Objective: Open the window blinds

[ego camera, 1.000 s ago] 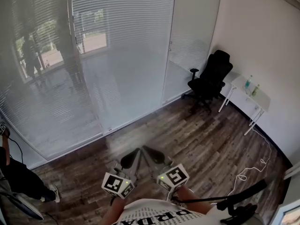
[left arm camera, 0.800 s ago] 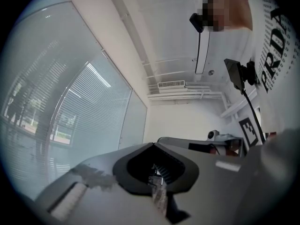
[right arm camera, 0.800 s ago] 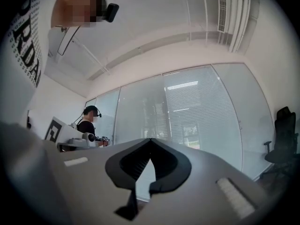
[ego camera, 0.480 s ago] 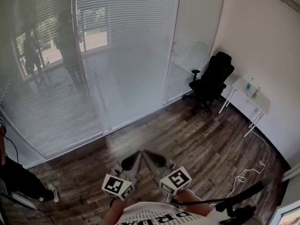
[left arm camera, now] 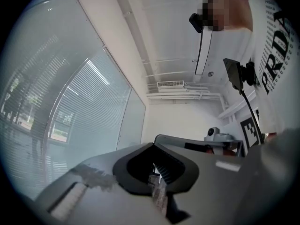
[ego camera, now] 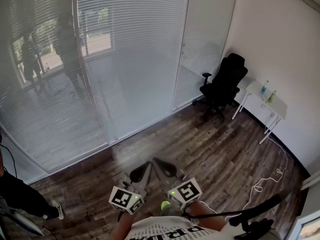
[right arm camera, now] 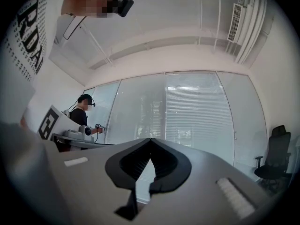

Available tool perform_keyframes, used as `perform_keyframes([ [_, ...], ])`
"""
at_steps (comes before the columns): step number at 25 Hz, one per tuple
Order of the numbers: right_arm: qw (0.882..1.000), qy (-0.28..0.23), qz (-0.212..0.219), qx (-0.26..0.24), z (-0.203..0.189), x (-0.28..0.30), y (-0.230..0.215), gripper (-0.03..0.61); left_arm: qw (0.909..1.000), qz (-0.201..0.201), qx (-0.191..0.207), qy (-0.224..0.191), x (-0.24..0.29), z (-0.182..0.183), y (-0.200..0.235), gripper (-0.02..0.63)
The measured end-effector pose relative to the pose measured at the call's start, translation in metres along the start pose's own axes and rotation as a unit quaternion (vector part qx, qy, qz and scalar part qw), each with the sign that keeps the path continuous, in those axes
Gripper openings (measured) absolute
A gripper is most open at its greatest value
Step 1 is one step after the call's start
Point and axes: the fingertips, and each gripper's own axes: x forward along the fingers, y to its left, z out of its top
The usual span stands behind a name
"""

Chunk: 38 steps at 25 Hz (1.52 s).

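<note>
The blinds [ego camera: 130, 59] hang lowered across the glass wall, slats turned flat enough that the glass looks milky, with dim outdoor shapes showing through the left part. Both grippers are well apart from the blinds, across a stretch of wood floor [ego camera: 200, 149], held close to the person's chest and pointing towards the blinds. The left gripper [ego camera: 140, 171] has its jaws clenched together with nothing between them, which the left gripper view shows plainly, the blinds [left arm camera: 89, 107] lying off to its left there. The right gripper [ego camera: 164, 167] sits just beside it, also with jaws pressed shut and empty; in its own view the tips [right arm camera: 150, 142] meet right in front of the blinds [right arm camera: 192, 111]. A black chair [ego camera: 222, 84] stands near the right end of the blinds, and further right of it a white surface [ego camera: 277, 106] carries bottles [ego camera: 265, 89]. A white cable [ego camera: 265, 181] trails on the floor below that. Another person [ego camera: 20, 194] stands by the left end of the blinds
</note>
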Motion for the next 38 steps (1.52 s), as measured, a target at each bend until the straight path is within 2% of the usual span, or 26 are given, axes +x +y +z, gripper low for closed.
perform_keyframes([
  [6, 1.000, 0.004, -0.007, 0.010, -0.004, 0.009, -0.036, 0.008, 0.9999, 0.002, -0.006, 0.008, 0.036, -0.004, 0.011, -0.008],
  [15, 1.000, -0.004, 0.019, 0.006, -0.011, 0.040, -0.086, 0.008, 0.9996, 0.023, -0.003, 0.016, 0.086, -0.013, 0.041, -0.009],
  [22, 0.999, 0.000, 0.039, 0.013, -0.012, 0.059, -0.150, 0.008, 0.9985, 0.051, -0.005, 0.016, 0.150, -0.015, 0.058, -0.008],
  [29, 0.999, 0.001, 0.047, 0.017, -0.023, 0.062, -0.203, 0.008, 0.9984, 0.051, 0.010, 0.021, 0.202, -0.032, 0.063, -0.009],
  [38, 0.999, 0.009, 0.034, 0.032, -0.039, 0.062, -0.250, 0.008, 0.9973, 0.066, -0.001, 0.031, 0.244, -0.043, 0.067, -0.008],
])
